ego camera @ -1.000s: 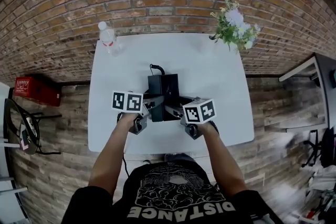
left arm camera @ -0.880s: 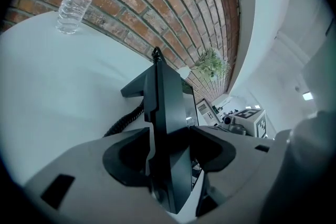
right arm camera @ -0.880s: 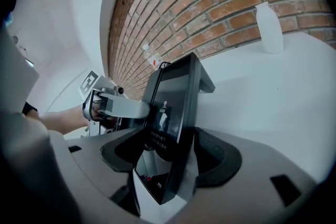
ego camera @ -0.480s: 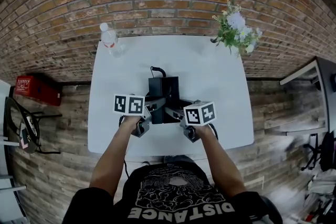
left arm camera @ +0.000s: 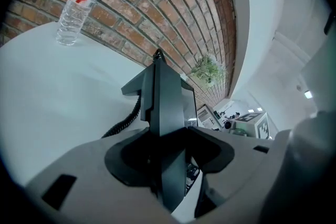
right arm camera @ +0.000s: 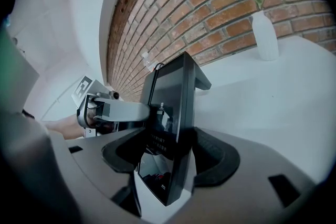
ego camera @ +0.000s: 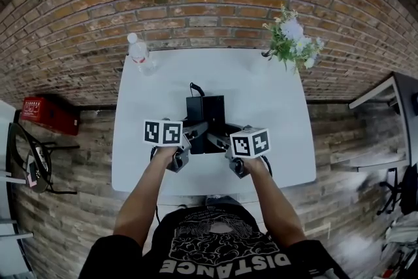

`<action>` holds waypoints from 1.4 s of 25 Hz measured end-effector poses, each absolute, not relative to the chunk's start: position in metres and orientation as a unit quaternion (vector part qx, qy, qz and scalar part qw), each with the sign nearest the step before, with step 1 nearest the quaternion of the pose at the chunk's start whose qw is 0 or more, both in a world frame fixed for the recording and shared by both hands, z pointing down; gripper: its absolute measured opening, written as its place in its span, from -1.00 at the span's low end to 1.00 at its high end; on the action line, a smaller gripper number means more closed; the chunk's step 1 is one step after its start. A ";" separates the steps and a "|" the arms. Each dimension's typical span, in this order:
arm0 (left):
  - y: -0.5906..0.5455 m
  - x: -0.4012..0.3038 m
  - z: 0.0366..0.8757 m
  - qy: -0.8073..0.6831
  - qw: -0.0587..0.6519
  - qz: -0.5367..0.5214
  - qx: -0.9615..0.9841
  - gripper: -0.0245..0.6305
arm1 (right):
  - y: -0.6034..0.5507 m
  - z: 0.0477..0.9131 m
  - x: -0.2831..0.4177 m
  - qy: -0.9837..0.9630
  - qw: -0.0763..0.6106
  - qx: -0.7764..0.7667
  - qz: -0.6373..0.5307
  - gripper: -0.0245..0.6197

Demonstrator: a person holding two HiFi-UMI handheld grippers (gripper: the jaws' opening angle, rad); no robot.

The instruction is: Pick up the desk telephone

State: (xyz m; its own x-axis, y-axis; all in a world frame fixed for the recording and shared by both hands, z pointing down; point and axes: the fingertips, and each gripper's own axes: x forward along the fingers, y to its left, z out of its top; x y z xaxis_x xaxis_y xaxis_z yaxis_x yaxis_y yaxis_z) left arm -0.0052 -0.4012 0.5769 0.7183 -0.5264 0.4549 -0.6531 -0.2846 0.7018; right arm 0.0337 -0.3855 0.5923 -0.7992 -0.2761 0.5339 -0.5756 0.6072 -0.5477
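Head view: I'm standing at the white table (ego camera: pixel 261 108) with the desk telephone (ego camera: pixel 204 108) sitting mid-table, straight ahead of me. I'm bringing the left gripper (ego camera: pixel 194 132) in on its left side and the right gripper (ego camera: pixel 219 139) in on its right. Coming at it from two sides because the body is wide and probably too heavy for one pinch. The water bottle (ego camera: pixel 139 52) and flower vase (ego camera: pixel 292 41) are sitting well apart at the far corners, out of the lift path.

Left gripper view: I'm pinching the phone's left edge. The thin dark panel is running upright between the jaws and the pads look seated on both of its faces. The coiled cord (left arm camera: pixel 126 120) is hanging off the phone just left of my grip. I'm biting beside it, not on it, so it doesn't get crushed.

Right gripper view: I'm clamping the opposite edge, and the glossy screen side is standing between these jaws with pads on both faces. The other gripper's jaw is showing across the phone, roughly level with mine, which should keep the lift from tipping.

I can't tell whether the base is off the table yet. My judgement: grip set, lift next. Risk: the cord dragging.
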 end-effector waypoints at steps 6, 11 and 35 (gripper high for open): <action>-0.406 -0.014 0.545 -0.382 0.431 0.063 0.815 -0.25 | -0.393 0.562 0.025 -0.888 0.184 0.244 0.342 -0.09; -0.408 -0.028 0.515 -0.395 0.410 0.040 0.821 -0.25 | -0.397 0.531 0.011 -0.902 0.172 0.244 0.311 -0.09; -0.345 -0.132 0.375 -0.506 0.254 -0.022 0.824 -0.25 | -0.348 0.397 -0.094 -0.965 0.120 0.164 0.167 -0.09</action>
State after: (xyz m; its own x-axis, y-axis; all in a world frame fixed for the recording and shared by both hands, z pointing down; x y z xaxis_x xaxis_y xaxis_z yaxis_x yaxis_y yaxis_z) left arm -0.1322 -0.3449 0.3751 0.4862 -0.8454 0.2212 -0.8231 -0.3580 0.4408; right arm -0.0940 -0.3483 0.3971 -0.9177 -0.2757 0.2861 -0.3558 0.8906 -0.2832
